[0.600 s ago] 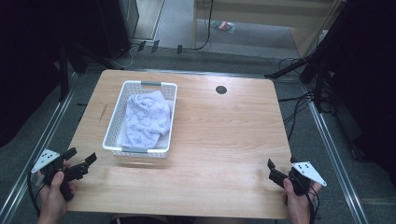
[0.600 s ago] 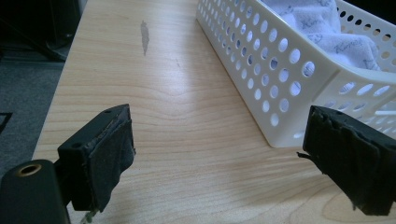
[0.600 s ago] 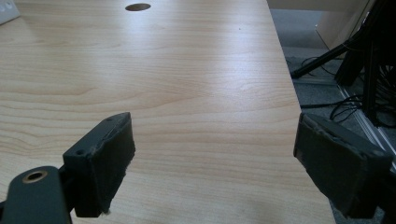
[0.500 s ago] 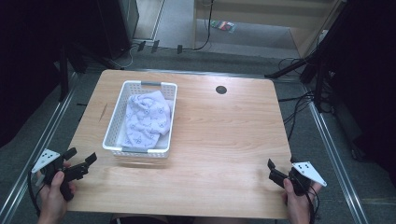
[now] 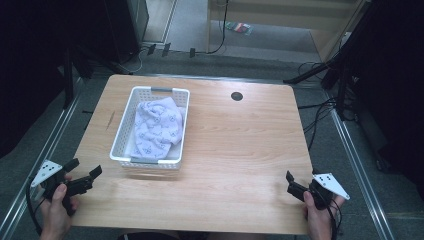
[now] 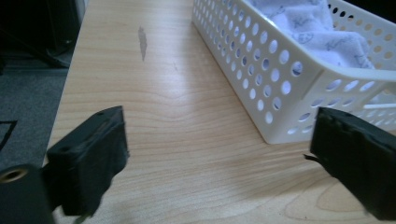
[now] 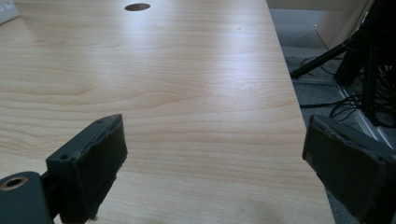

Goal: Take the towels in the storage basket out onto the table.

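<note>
Left gripper is held at table's near-left corner, jaws wide apart, nothing btwn them; right gripper is held at near-right corner, jaws likewise apart; towel is seen bunched inside white basket, just beyond left gripper.

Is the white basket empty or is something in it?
Not empty. The white basket holds a crumpled pale patterned cloth, bunched up inside its walls, not spread flat.

Crumpled patterned white cloth fills white basket.
</note>
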A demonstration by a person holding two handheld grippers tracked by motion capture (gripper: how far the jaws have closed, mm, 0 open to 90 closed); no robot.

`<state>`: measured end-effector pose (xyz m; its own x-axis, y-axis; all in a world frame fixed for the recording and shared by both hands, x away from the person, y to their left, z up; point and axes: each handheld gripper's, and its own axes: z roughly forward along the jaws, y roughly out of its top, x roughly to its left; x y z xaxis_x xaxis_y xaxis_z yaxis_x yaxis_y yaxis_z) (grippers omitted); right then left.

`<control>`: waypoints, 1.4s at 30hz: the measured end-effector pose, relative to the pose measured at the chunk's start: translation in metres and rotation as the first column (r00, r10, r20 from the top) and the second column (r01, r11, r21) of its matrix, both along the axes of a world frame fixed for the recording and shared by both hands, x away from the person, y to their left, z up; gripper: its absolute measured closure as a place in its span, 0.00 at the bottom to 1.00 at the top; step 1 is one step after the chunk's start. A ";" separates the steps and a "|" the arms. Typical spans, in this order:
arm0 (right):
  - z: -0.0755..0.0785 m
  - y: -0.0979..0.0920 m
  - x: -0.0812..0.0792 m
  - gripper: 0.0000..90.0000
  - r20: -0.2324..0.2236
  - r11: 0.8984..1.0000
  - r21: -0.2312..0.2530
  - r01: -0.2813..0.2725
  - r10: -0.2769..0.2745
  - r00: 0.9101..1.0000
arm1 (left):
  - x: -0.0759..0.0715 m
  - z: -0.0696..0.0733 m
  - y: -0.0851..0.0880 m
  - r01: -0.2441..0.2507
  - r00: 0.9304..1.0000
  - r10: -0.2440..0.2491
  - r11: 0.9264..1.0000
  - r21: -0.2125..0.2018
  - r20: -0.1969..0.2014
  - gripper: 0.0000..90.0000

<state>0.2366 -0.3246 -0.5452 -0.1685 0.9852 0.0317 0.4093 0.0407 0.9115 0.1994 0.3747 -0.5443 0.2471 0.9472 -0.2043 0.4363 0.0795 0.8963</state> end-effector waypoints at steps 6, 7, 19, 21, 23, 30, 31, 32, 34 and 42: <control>0.000 0.005 -0.001 0.01 -0.005 0.999 -0.050 -0.005 0.005 1.000 | -0.003 0.009 0.003 0.000 1.000 0.000 1.000 -0.005 0.009 0.00; 0.000 0.006 -0.001 0.00 -0.003 0.999 -0.051 -0.004 0.004 1.000 | -0.005 0.015 0.002 -0.008 1.000 0.008 1.000 0.001 0.013 0.00; 0.000 0.005 -0.003 0.00 0.002 0.999 -0.029 -0.013 0.013 1.000 | -0.004 0.053 -0.004 -0.008 1.000 0.008 1.000 0.008 0.030 0.00; 0.000 0.005 -0.003 0.00 0.001 1.000 -0.026 -0.015 0.015 1.000 | -0.002 0.057 -0.005 -0.002 1.000 0.002 1.000 0.009 0.025 0.00; 0.000 0.004 -0.003 0.00 0.001 1.000 -0.018 -0.018 0.018 1.000 | 0.001 0.064 -0.008 0.003 1.000 -0.003 1.000 0.009 0.016 0.00; 0.000 0.002 -0.002 0.00 -0.001 1.000 0.005 -0.024 0.024 1.000 | 0.014 0.084 -0.021 0.031 0.999 -0.031 0.999 0.031 0.007 0.00; 0.000 0.002 -0.002 0.00 0.001 1.000 0.006 -0.024 0.024 1.000 | 0.019 0.088 -0.026 0.039 0.999 -0.039 0.998 0.039 -0.002 0.00; 0.000 0.002 -0.002 0.00 0.001 1.000 0.006 -0.024 0.024 1.000 | 0.019 0.088 -0.026 0.039 0.999 -0.039 0.998 0.039 -0.002 0.00; 0.000 0.002 -0.002 0.00 -0.001 1.000 0.008 -0.023 0.023 1.000 | 0.024 0.091 -0.031 0.049 0.999 -0.049 0.998 0.046 -0.011 0.00; 0.000 0.001 -0.002 0.00 0.000 1.000 0.010 -0.020 0.020 1.000 | 0.043 0.100 -0.051 0.088 0.996 -0.085 0.994 0.070 -0.041 0.00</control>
